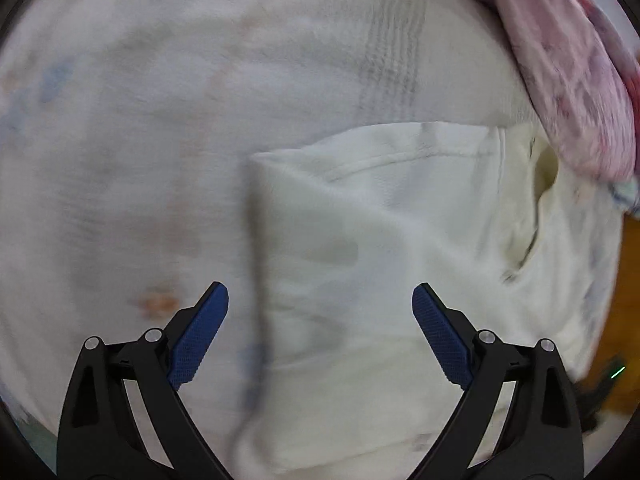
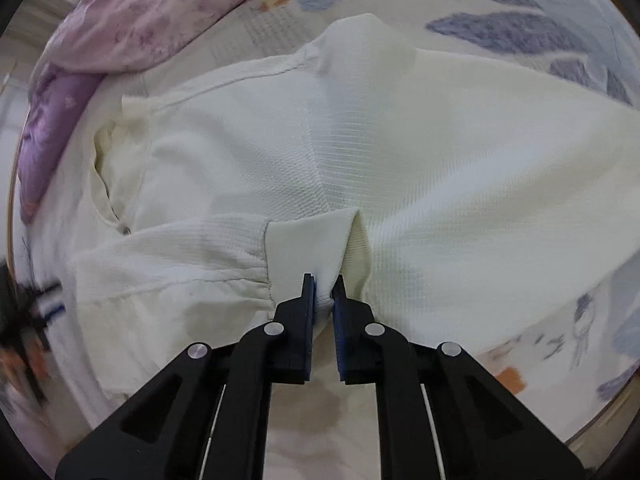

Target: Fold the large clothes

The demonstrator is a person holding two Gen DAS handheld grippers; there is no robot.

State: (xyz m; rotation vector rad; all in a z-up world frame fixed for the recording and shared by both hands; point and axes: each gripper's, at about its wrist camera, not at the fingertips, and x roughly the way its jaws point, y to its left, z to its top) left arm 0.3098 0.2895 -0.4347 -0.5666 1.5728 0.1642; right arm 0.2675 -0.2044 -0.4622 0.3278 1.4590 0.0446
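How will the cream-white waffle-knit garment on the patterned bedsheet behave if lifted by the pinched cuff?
The cream-white waffle-knit garment is probably floppy: it already lies in soft folds. Lifted by the cuff that the right gripper pinches, the sleeve would likely rise first and the body trail. Its textured knit seems unlikely to slip.

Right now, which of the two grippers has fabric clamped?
The right gripper: its jaws are shut on the cream garment's cuff. The left gripper hangs wide open above the garment, gripping nothing.
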